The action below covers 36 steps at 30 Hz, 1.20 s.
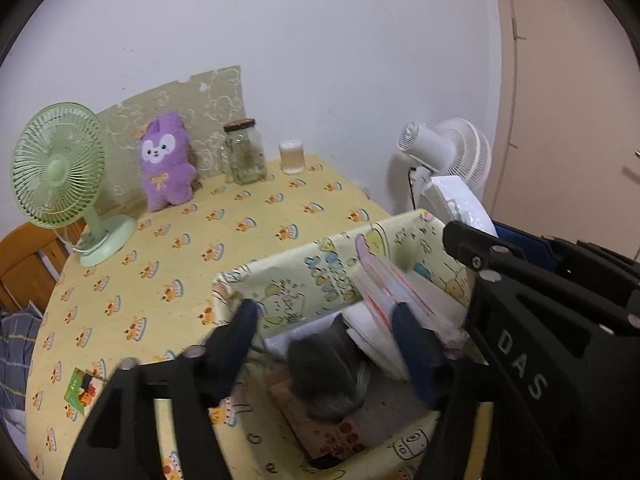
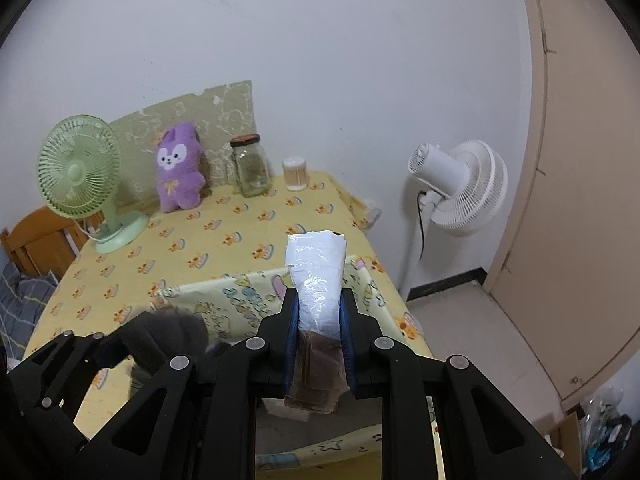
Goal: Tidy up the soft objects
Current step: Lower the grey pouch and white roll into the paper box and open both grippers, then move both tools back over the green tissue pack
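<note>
The right tongs [image 2: 319,332] are clamped on a white plastic-wrapped packet [image 2: 317,280], which stands up between the blue pads [image 2: 291,336] with a brownish lower part below them. It hangs above the right end of the patterned fabric box [image 2: 224,300] at the table's near edge. The left tongs [image 1: 326,344] are spread wide over the same box [image 1: 304,276], with a grey furry soft thing [image 1: 328,376] lying inside between and below the fingers; they grip nothing. Beside it in the box lean a pink-edged flat packet [image 1: 380,280] and white folded items [image 1: 380,340]. At the far edge of the table [image 1: 240,232] a purple plush rabbit [image 1: 166,160] sits against a green board, with a glass jar [image 1: 244,152] and a small tub of sticks [image 1: 292,158] to its right. A green desk fan [image 1: 60,168] stands at the far left corner. A white floor fan [image 2: 460,188] stands off the table's right edge
</note>
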Motion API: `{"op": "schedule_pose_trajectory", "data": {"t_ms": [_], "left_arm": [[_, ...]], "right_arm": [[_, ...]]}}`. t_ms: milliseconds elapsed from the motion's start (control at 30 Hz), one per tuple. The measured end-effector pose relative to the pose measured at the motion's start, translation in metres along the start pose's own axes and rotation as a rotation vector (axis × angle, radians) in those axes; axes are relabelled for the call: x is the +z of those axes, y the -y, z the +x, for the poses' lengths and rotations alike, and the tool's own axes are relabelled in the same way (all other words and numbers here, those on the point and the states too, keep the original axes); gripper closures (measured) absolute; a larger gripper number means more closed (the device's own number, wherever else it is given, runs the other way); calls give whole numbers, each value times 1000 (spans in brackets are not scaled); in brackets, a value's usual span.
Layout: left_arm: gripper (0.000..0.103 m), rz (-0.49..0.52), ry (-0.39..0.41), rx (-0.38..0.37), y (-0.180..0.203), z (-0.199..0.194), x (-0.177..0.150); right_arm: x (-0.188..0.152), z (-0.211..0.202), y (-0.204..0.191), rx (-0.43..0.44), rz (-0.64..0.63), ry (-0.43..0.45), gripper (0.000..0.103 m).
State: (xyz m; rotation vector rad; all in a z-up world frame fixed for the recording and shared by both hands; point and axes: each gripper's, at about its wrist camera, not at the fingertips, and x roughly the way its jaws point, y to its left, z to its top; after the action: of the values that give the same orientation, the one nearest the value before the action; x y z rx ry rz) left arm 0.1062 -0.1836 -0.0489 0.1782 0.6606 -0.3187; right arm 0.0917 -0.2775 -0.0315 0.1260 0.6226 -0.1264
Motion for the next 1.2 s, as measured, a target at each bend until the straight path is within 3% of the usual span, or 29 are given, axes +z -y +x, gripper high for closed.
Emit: {"op": "schedule_pose_trajectory", "data": {"t_ms": [100,500,933,1200], "left_arm": [[15,33,8,22,5,1,0],[10,46,-9,23,2,3,0],[7,14,15,33,-13,-13,1],[5,-11,47,46,-31,-32,1]], "right_arm": [[-2,7,4,-7,10,-17,81],[-5,20,2,27,37,-70,79],[-3,-2,-11,26,40,-16,31],[1,-22,-31,1,16,36,19]]}}
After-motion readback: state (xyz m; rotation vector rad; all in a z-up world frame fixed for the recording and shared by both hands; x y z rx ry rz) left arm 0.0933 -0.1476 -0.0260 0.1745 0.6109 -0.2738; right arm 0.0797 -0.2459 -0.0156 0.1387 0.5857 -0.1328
